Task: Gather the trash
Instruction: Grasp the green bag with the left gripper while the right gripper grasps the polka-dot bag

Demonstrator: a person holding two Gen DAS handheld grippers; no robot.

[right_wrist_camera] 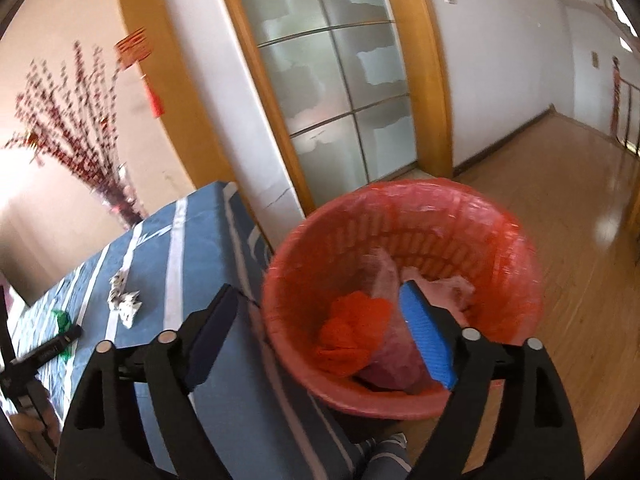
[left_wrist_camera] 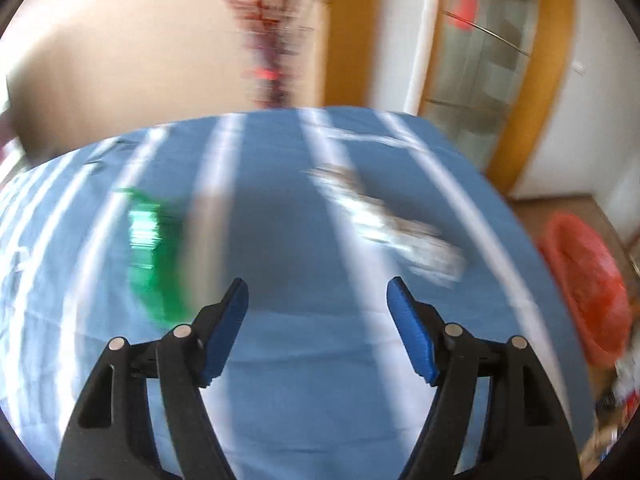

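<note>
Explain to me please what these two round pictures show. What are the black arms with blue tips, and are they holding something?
Each picture comes from a small wide-angle camera fixed on a hand-held grasping tool; a person carries one in each hand. The black arms with blue pads are the tool's two fingers.

The left tool looks down at a table with a blue striped cloth. The picture is blurred, but a green wrapper and crumpled white paper lie on the cloth.

The right tool hangs over a red basket beside the table. Inside it lie an orange piece and pinkish paper.

Both tools are open and hold nothing.
</note>
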